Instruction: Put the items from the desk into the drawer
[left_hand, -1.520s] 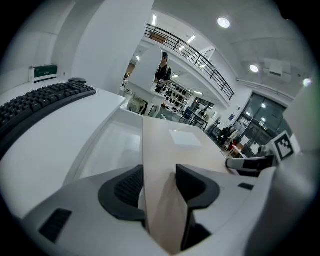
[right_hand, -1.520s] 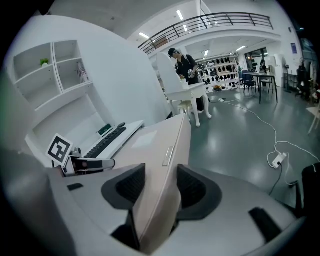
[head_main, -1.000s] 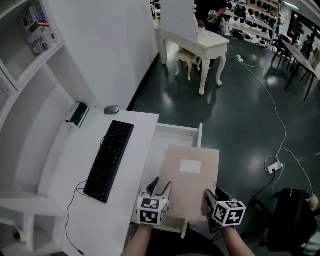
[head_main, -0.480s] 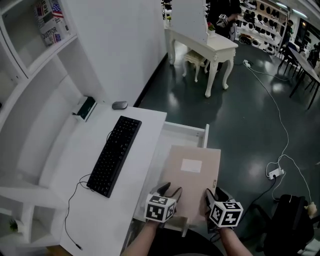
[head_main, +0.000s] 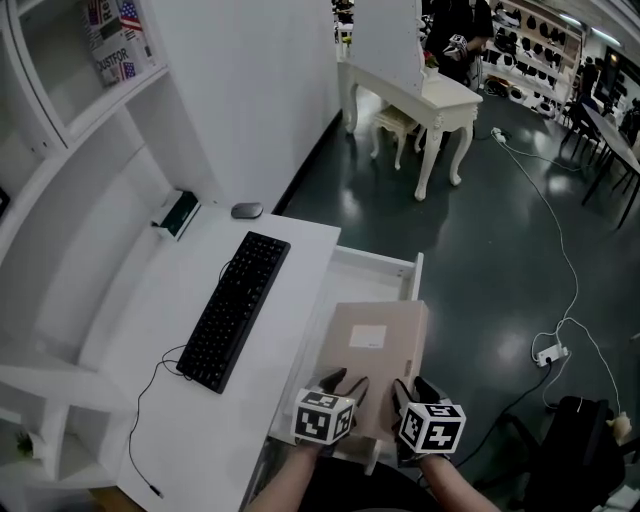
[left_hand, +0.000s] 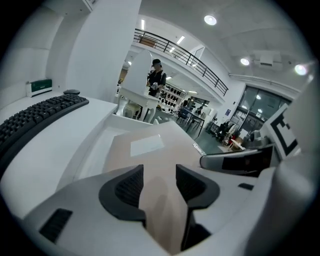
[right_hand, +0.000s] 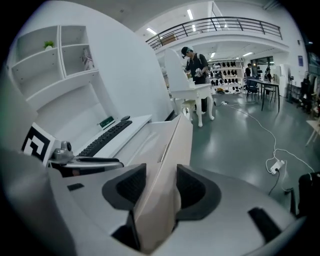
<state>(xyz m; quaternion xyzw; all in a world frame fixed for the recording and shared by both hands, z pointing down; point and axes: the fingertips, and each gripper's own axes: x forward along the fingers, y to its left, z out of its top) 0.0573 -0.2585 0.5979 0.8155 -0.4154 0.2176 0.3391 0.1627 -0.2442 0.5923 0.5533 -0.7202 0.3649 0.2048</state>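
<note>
The left gripper (head_main: 347, 382) is clamping the near edge of a beige file folder (head_main: 372, 365), its jaws pressed on either face. The right gripper (head_main: 412, 388), just beside it, is pinching the same edge in the same way. The white desk (head_main: 170, 380) is filling the left half of the head view. The white drawer (head_main: 375, 262) is standing open at the desk's right side. The folder, with a white label (head_main: 367, 337) facing up, is sitting over that drawer and covering its near part. A black keyboard (head_main: 235, 308) is lying on the desk along its right edge. A green-and-white box (head_main: 180, 212) and a grey mouse (head_main: 246, 210) are resting at the desk's far end.
</note>
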